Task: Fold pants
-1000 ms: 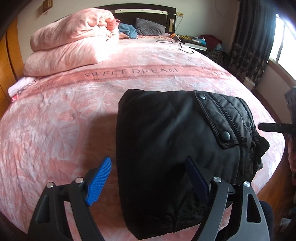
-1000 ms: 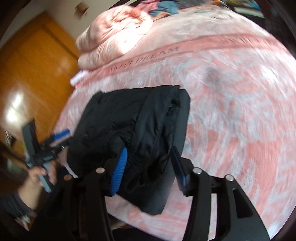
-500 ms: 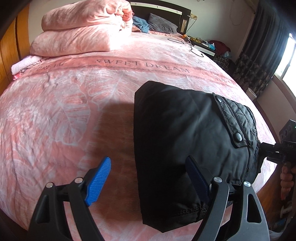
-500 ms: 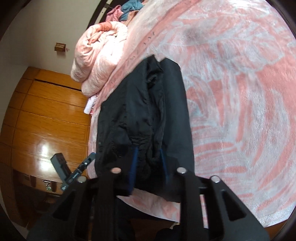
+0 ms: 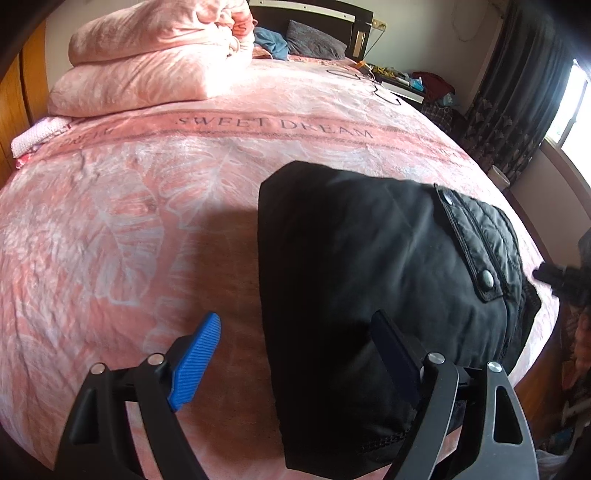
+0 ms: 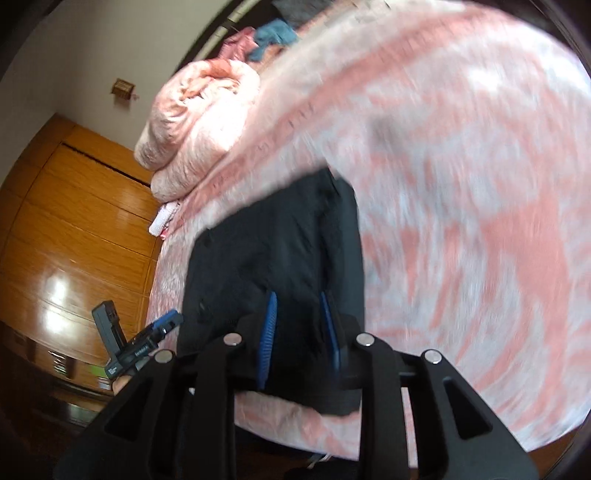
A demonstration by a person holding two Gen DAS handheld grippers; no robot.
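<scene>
The black folded pants lie on the pink bed near its front right corner, a snap-button pocket flap on top. My left gripper hovers open over their near left edge: one blue pad is above the blanket, the other above the fabric. In the right wrist view my right gripper has a bunch of the pants pinched between its blue pads at the right-hand end, and its jaws are easing open. The left gripper shows at the bed's edge there.
A pink "SWEET DREAM" blanket covers the bed. A folded pink duvet is stacked at the far left near the headboard. A wooden wardrobe stands left of the bed, a cluttered nightstand and dark curtains to the right.
My right gripper has closed from wide open onto the end of the pants, rolled and shifted. The left gripper stays open in about the same place.
</scene>
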